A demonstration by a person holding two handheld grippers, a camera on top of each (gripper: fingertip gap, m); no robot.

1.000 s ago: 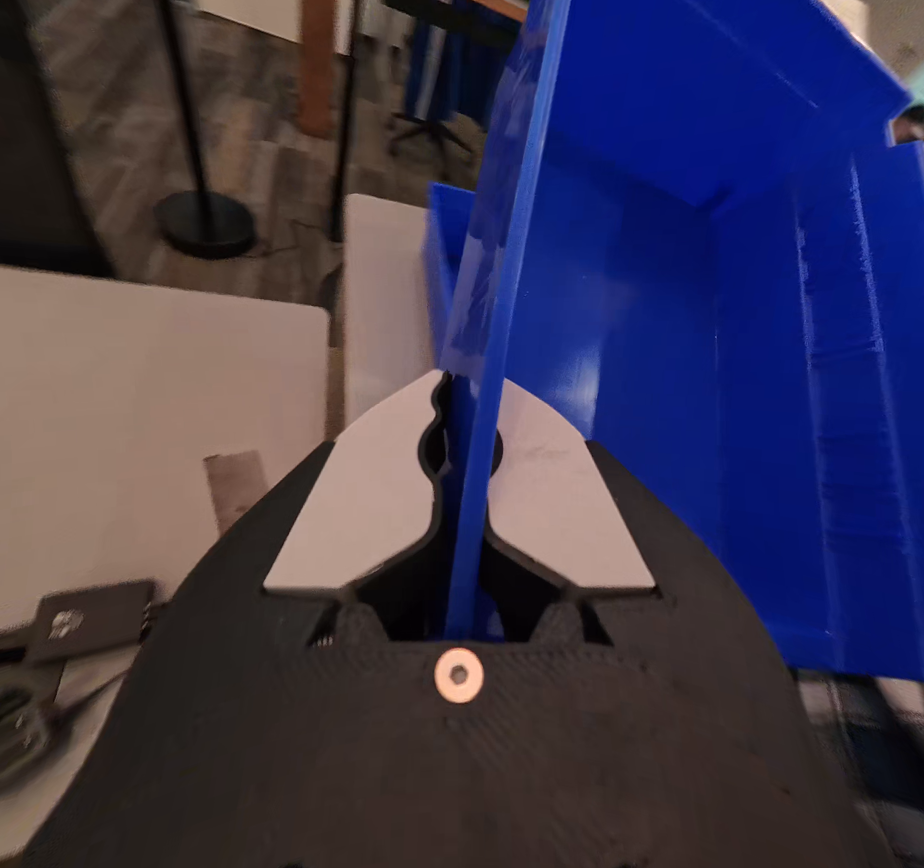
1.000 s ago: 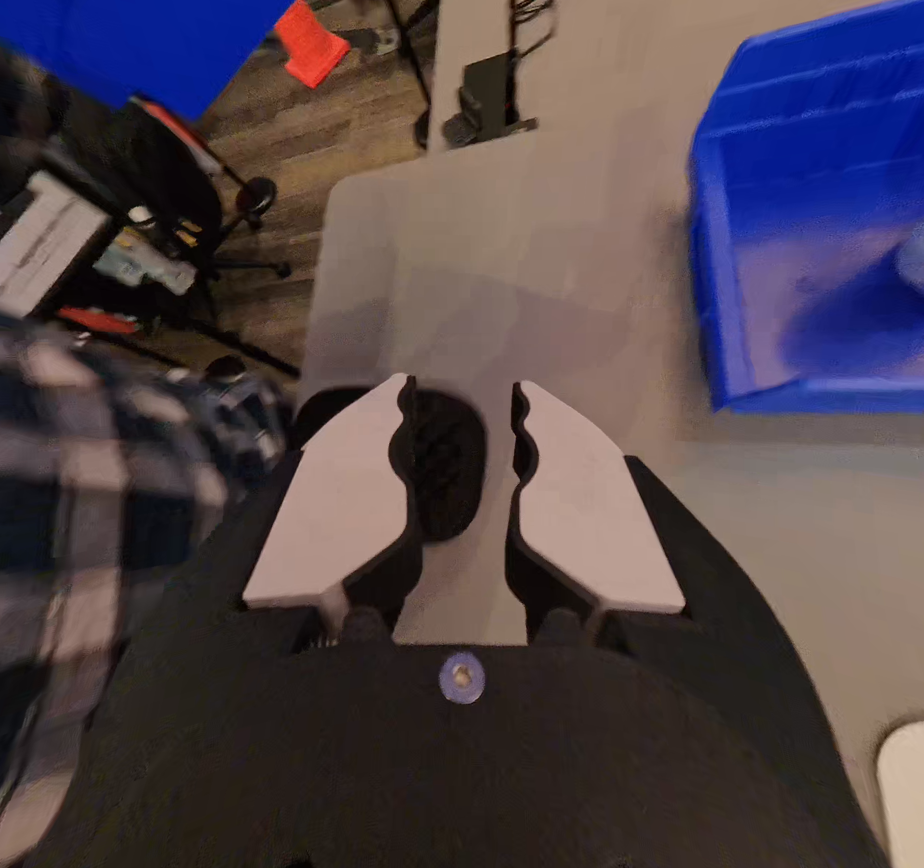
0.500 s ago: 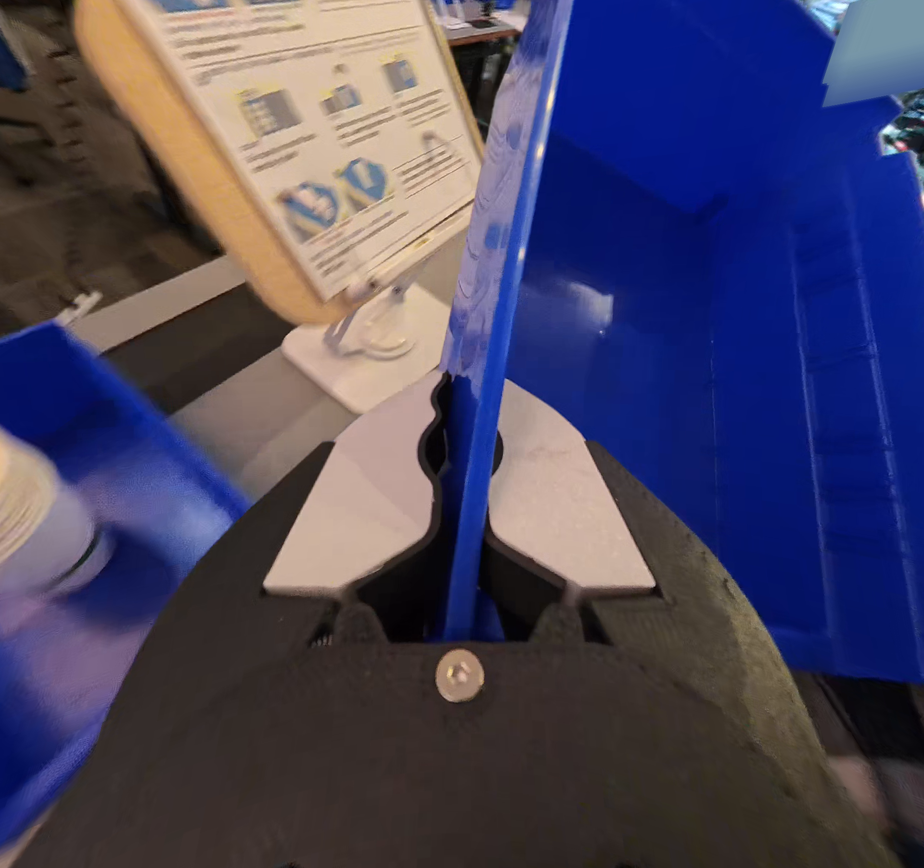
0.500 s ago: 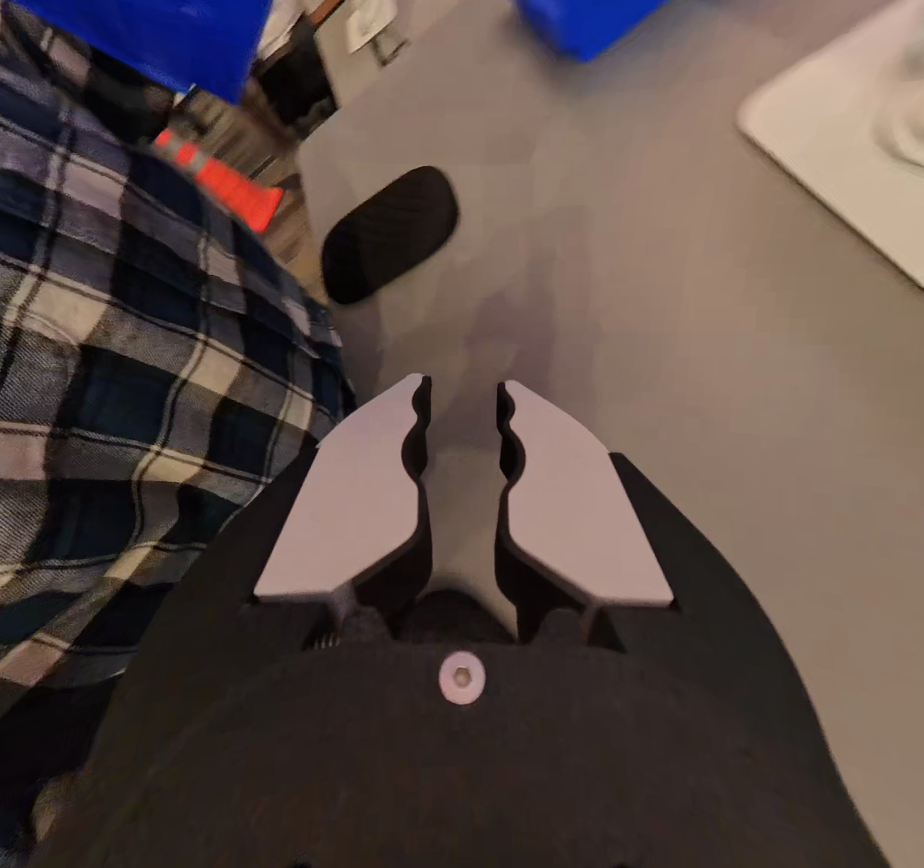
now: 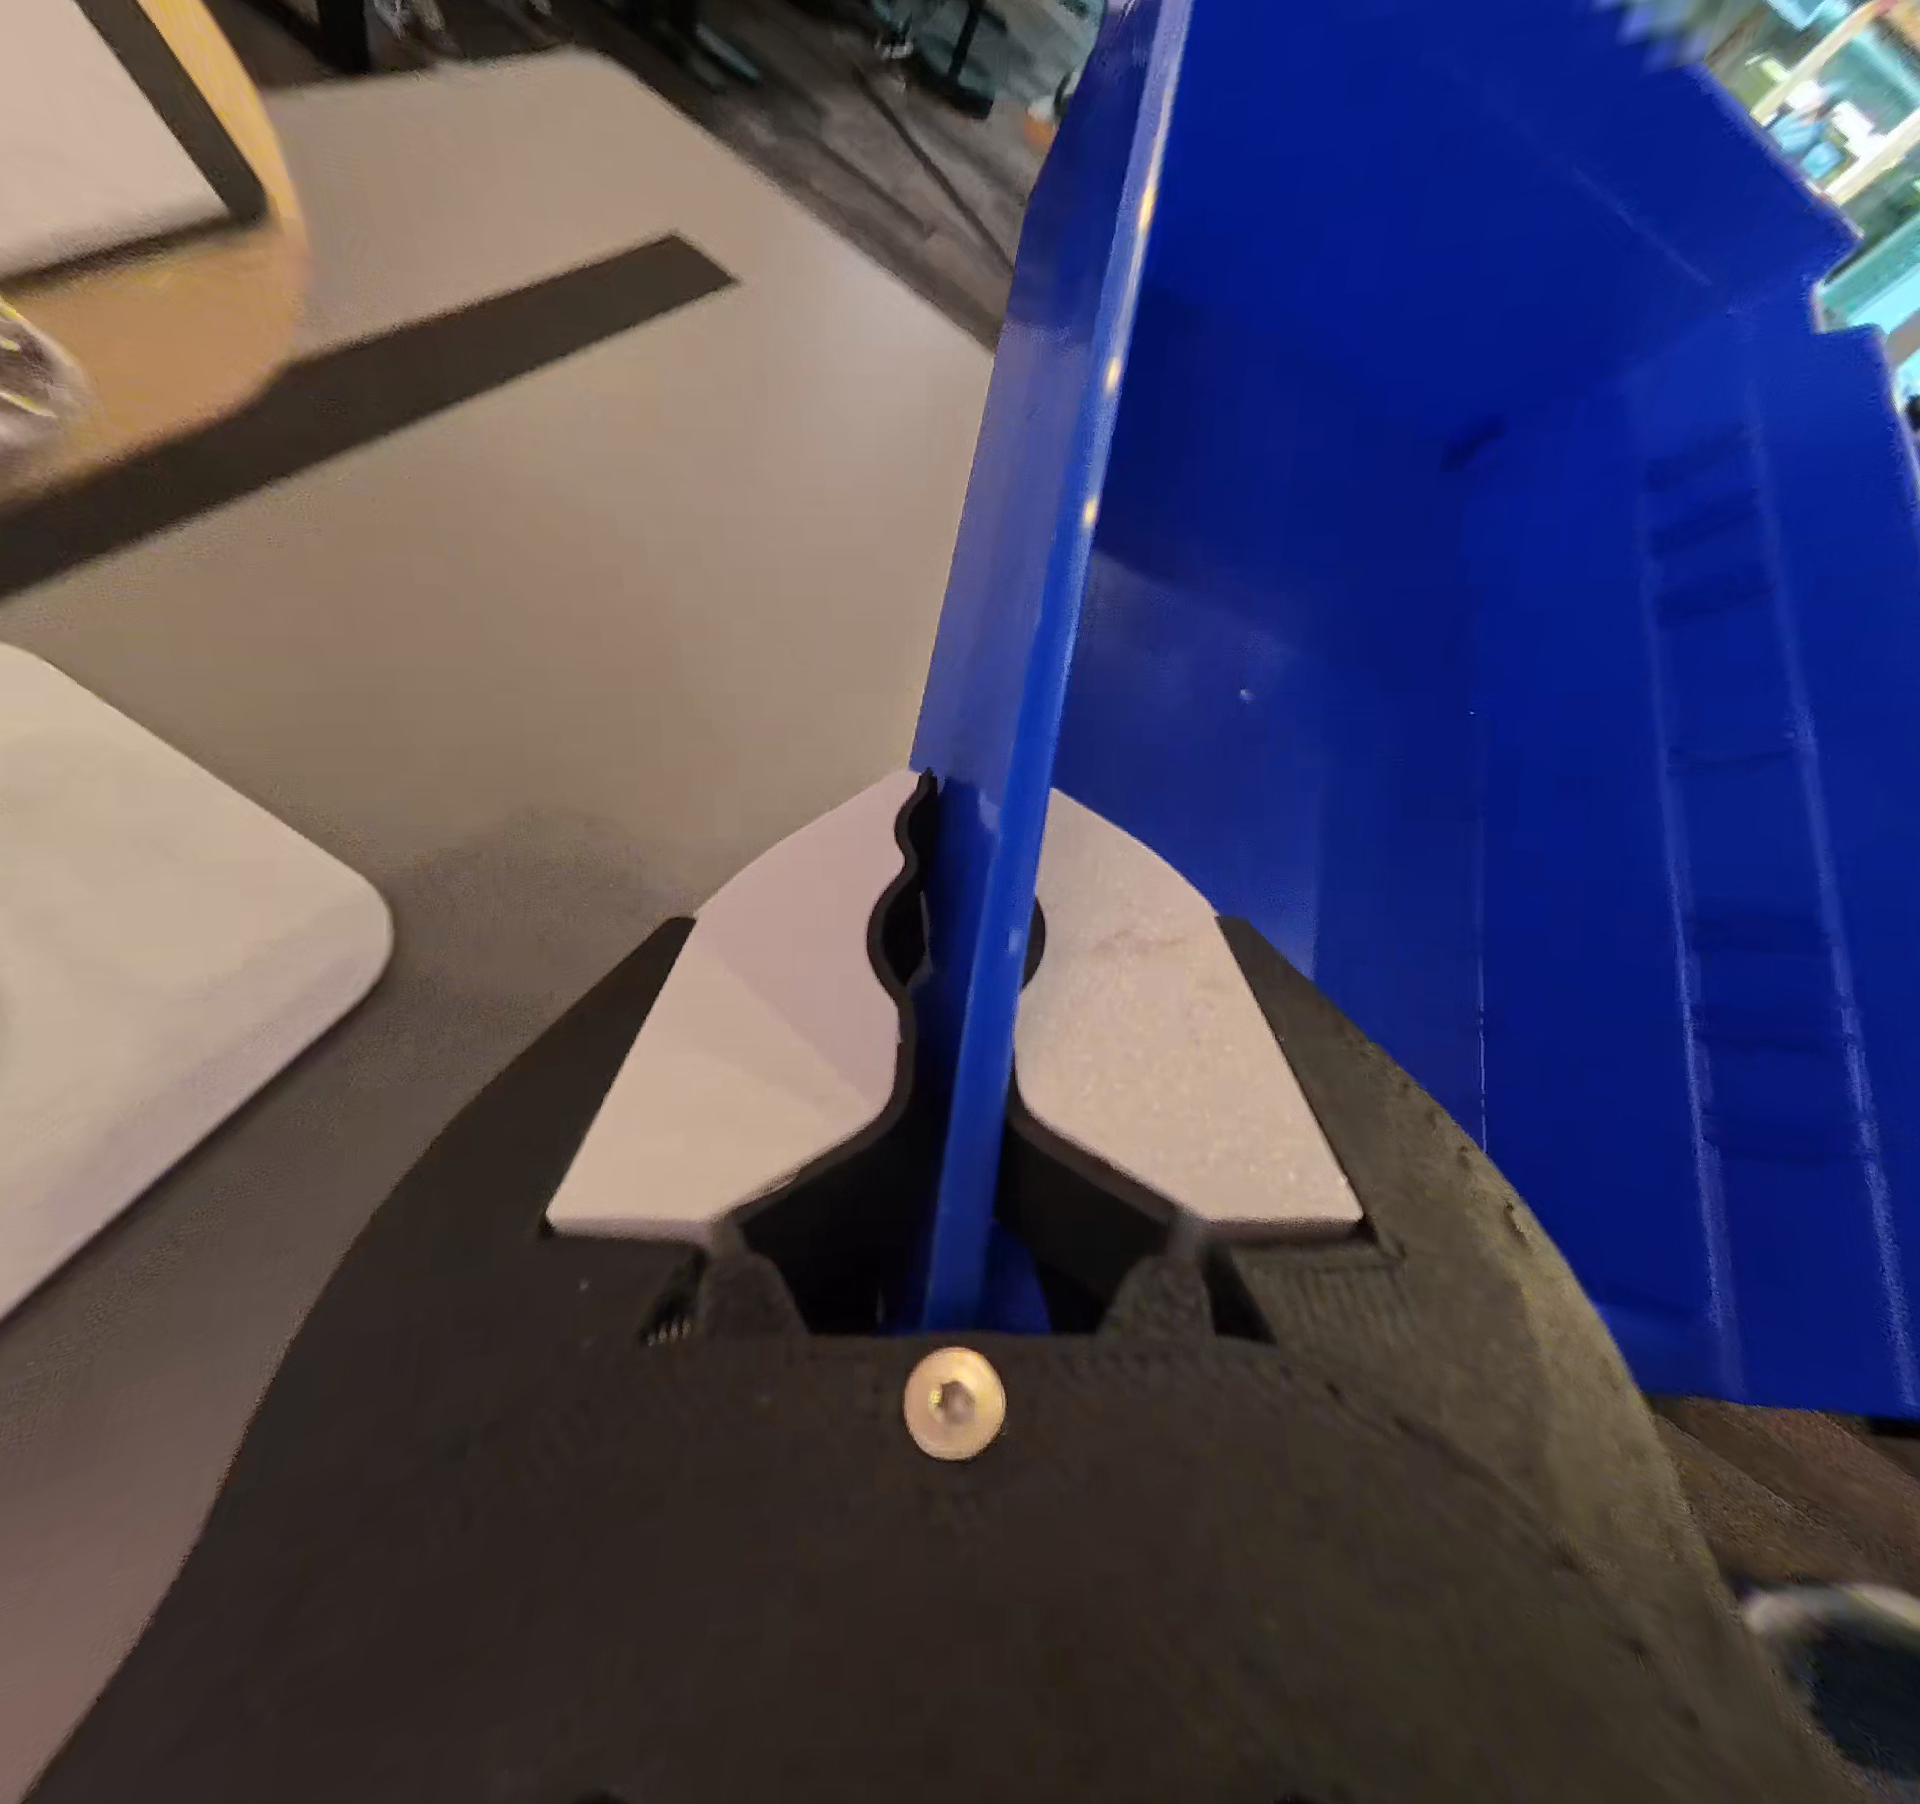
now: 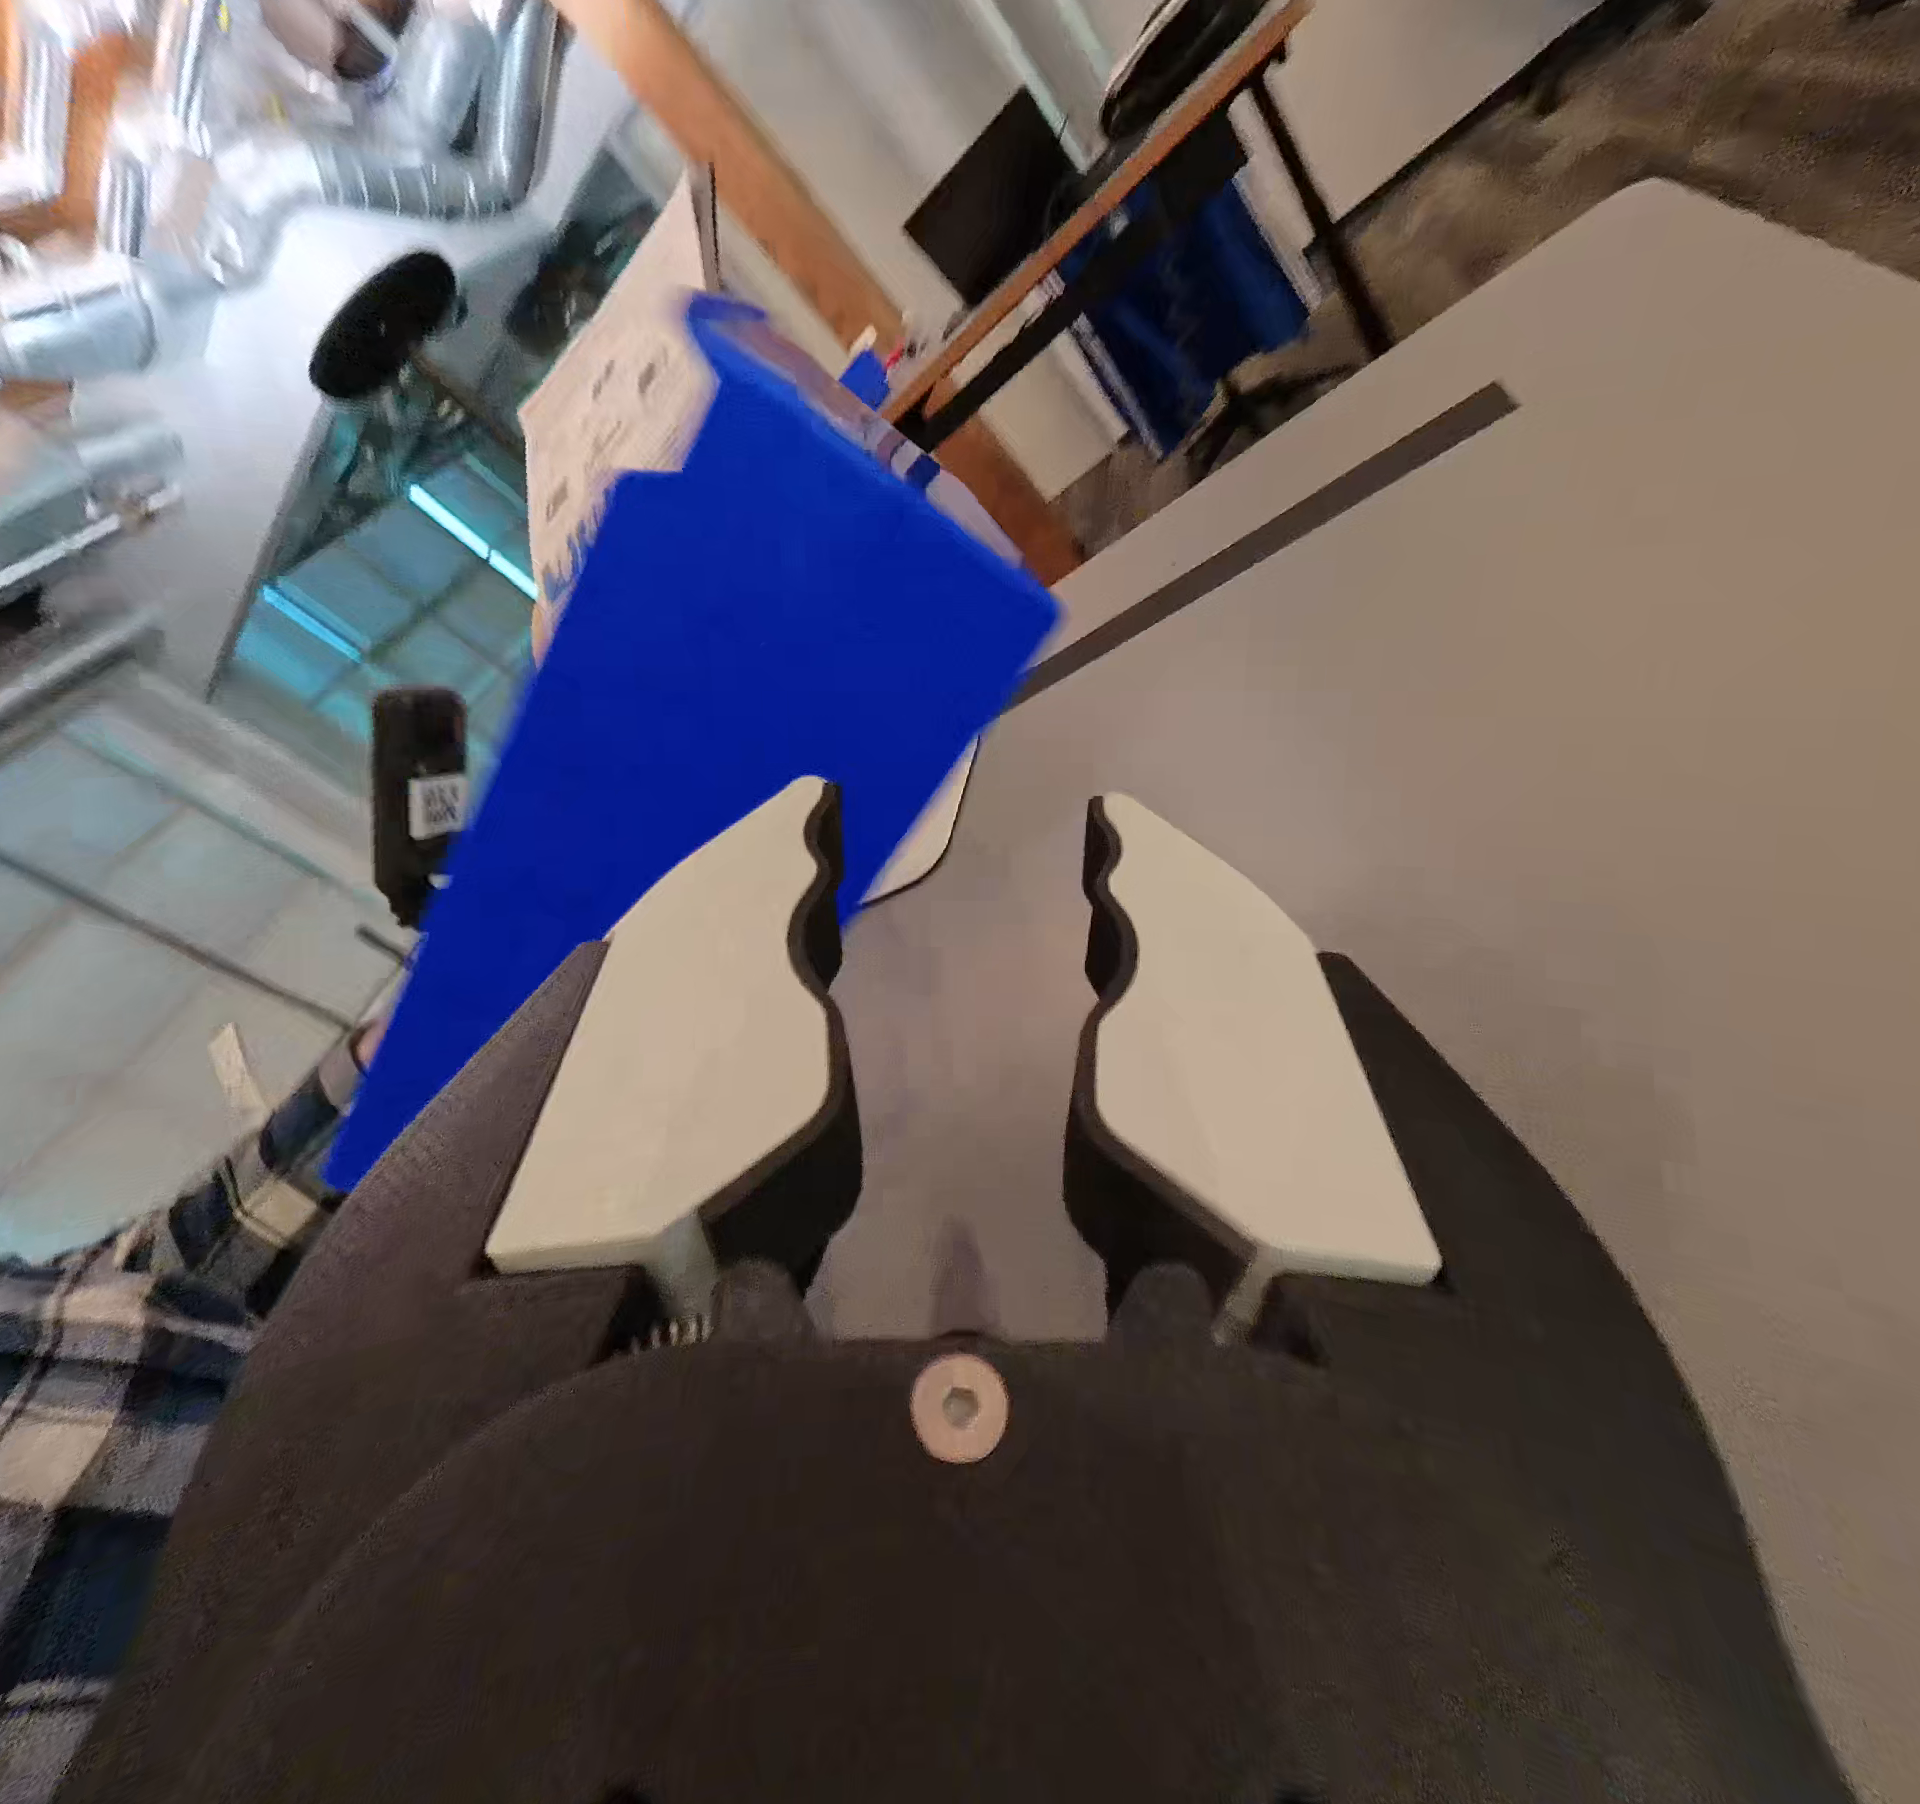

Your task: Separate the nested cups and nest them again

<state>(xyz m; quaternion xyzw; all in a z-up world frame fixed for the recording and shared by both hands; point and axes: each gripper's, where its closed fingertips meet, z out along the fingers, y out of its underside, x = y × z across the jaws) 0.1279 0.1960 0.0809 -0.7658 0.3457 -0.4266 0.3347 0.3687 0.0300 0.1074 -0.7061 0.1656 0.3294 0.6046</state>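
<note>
Left wrist view shows the left gripper [image 5: 971, 819] clamped on the thin wall of a glossy blue plastic bin [image 5: 1351, 611], carrying it aloft, while the right gripper [image 6: 956, 819] gapes empty, apparently ready to assist.

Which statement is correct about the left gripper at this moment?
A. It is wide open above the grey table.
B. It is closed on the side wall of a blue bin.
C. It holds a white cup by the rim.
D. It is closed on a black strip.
B: in the left wrist view the left gripper has both fingers against the thin wall of the blue bin, which runs up between them.
</note>
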